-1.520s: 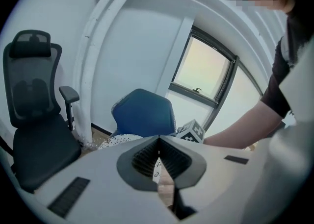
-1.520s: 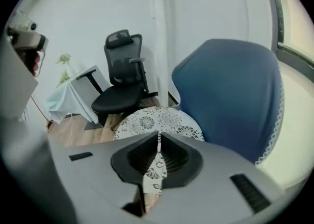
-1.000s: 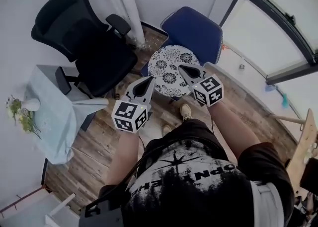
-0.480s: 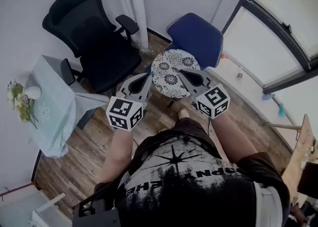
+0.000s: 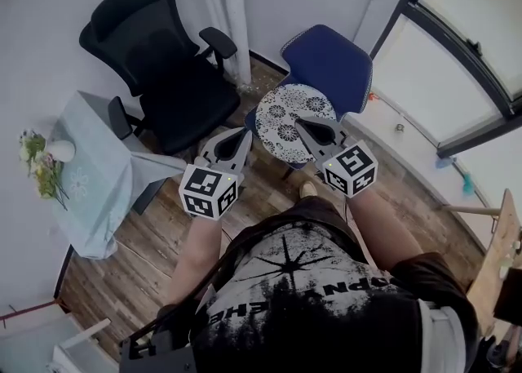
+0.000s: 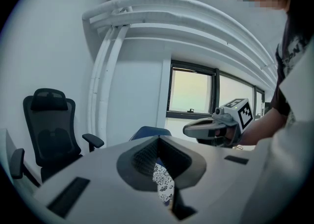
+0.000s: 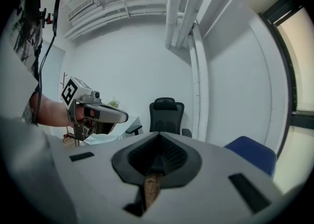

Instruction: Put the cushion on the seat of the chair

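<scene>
We look down over our own chest and see both forearms reaching forward, elbows bent close to the body, each hand wrapped round a grip beneath its marker cube. Our left hand-held gripper (image 5: 243, 132) points ahead and a little downward, angled inward to the right. Our right hand-held gripper (image 5: 301, 122) mirrors it, angled inward to the left, so the two noses converge toward the round flower-patterned cushion (image 5: 281, 114). The cushion lies flat on the seat of the blue chair (image 5: 330, 61), covering most of it, with the chair's back rising behind it. In the left gripper view the jaws meet at the tip with nothing clamped; a strip of the cushion's pattern shows through the slot below them. In the right gripper view the jaws are likewise pressed together and empty, with only brown floor showing through the slot. From overhead, the right nose overlaps the cushion's near edge, and the left nose sits just beside its left rim; we cannot tell whether either touches it. A black office chair (image 5: 175, 86) stands left of the blue one, and a cloth-covered desk (image 5: 90, 192) with a white vase (image 5: 59, 151) of flowers sits further left.
</scene>
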Available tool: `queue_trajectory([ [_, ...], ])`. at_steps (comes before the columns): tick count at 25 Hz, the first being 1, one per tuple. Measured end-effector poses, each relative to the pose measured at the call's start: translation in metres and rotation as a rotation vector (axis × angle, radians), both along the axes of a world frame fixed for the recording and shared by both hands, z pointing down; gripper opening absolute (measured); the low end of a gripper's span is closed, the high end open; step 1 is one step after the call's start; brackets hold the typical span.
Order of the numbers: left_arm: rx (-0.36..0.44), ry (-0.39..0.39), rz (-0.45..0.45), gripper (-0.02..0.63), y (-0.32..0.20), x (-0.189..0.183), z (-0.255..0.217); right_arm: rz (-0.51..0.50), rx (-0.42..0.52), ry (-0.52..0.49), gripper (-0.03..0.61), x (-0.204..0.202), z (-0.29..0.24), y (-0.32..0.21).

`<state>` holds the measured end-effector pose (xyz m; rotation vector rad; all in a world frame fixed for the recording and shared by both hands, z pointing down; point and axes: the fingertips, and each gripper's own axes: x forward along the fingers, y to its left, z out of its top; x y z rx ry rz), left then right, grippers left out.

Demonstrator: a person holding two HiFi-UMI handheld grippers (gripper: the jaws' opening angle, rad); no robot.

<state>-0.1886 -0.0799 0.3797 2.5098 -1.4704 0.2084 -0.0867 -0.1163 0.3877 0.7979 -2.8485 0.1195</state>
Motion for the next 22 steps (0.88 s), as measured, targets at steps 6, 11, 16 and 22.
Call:
queue_trajectory([
  [6, -0.021, -0.002, -0.001, 0.014, 0.004, -0.003, 0.008, -0.012, -0.001, 0.011, 0.017, -0.008, 0.004, 0.006],
  [11, -0.043, -0.003, 0.013, 0.014, 0.005, 0.002, 0.015, 0.002, -0.013, 0.015, 0.017, -0.007, 0.007, 0.006],
  [16, -0.052, -0.008, 0.027, 0.014, 0.008, 0.005, 0.022, 0.018, -0.027, -0.009, 0.017, -0.002, 0.012, 0.008],
  [22, -0.049, -0.009, 0.027, 0.014, 0.008, 0.006, 0.021, 0.020, -0.031, -0.002, 0.017, 0.001, 0.020, 0.010],
])
